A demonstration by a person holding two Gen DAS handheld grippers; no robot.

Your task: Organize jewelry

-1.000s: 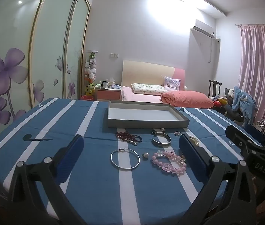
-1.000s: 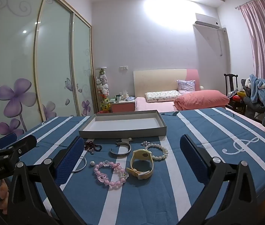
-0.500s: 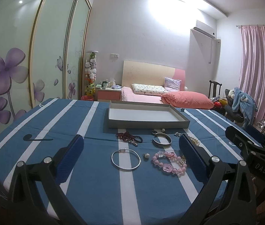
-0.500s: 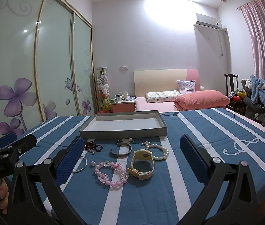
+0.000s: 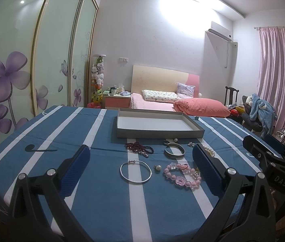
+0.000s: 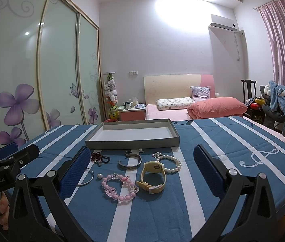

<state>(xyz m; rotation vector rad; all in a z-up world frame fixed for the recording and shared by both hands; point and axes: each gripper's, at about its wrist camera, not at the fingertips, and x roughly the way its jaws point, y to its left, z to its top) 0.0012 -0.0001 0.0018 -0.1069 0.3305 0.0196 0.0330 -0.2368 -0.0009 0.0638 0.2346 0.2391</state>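
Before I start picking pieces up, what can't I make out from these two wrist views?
- Left wrist view: the pearl bracelet is mostly hidden behind the left gripper's own finger; the watch is not visible at all.
- Right wrist view: the silver bangle is half hidden behind the right gripper's finger.
- Both views: the tiny pieces by the tray are too small to identify.

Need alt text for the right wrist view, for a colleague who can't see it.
Open right gripper hovers over a blue striped table strewn with jewelry: pink bead bracelet, yellow watch, pearl bracelet, silver cuff, dark beads. An empty grey tray sits behind them; the left gripper shows at left.
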